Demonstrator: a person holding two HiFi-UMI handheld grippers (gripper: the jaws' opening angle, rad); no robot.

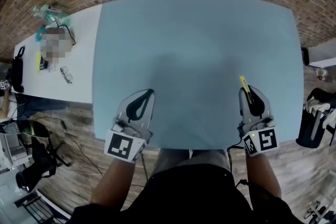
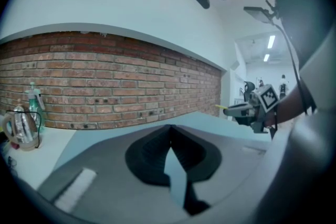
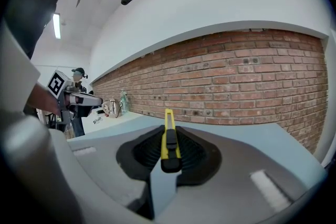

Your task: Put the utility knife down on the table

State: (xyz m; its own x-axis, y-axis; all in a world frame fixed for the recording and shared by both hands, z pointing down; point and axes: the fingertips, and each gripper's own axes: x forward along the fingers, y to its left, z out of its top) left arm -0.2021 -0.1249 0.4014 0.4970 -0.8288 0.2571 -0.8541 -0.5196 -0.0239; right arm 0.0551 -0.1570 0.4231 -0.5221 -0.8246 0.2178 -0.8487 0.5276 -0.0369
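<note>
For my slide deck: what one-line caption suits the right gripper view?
Right gripper clamps a yellow utility knife, tip toward the brick wall, over the blue table.

The right gripper (image 3: 168, 131) is clamped on a yellow utility knife (image 3: 169, 147), one black jaw against each side of it. The knife sits on edge with its black slider on top, its tip reaching ahead past the jaws toward the brick wall (image 3: 247, 86). The pale blue tabletop (image 3: 262, 136) spreads beneath. Far left shows the left gripper (image 3: 79, 100), with a kettle (image 3: 110, 108) and a bottle (image 3: 124, 100) beyond it
</note>
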